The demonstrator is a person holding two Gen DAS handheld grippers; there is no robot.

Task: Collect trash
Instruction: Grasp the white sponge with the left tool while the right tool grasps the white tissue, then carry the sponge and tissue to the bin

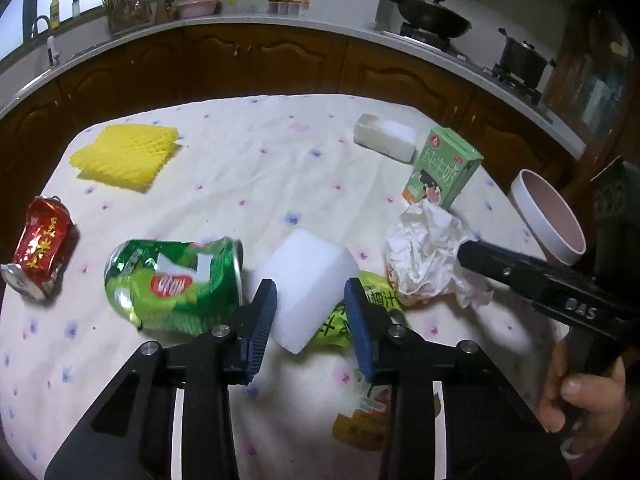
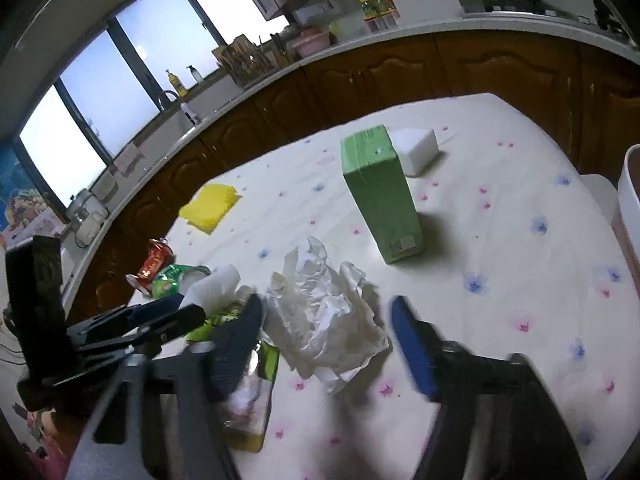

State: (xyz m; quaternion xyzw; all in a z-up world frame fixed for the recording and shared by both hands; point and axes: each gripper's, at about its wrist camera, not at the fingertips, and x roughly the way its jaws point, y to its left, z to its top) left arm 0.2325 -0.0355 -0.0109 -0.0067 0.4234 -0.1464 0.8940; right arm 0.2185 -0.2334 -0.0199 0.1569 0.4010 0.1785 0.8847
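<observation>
A flowered cloth covers the bench, and everything sits around the white foam block near its front: a green milk carton stands upright well behind it to the right, and a crushed green can lies just left of it. The crumpled white paper lies just right of the block. The left tool straddles the block, blue pads apart and seemingly not pressing, and the right tool brackets the paper with its jaws apart.

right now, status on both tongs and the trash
Left tongs open astride white foam block. Right tongs open around crumpled paper. Green can close beside block.
</observation>
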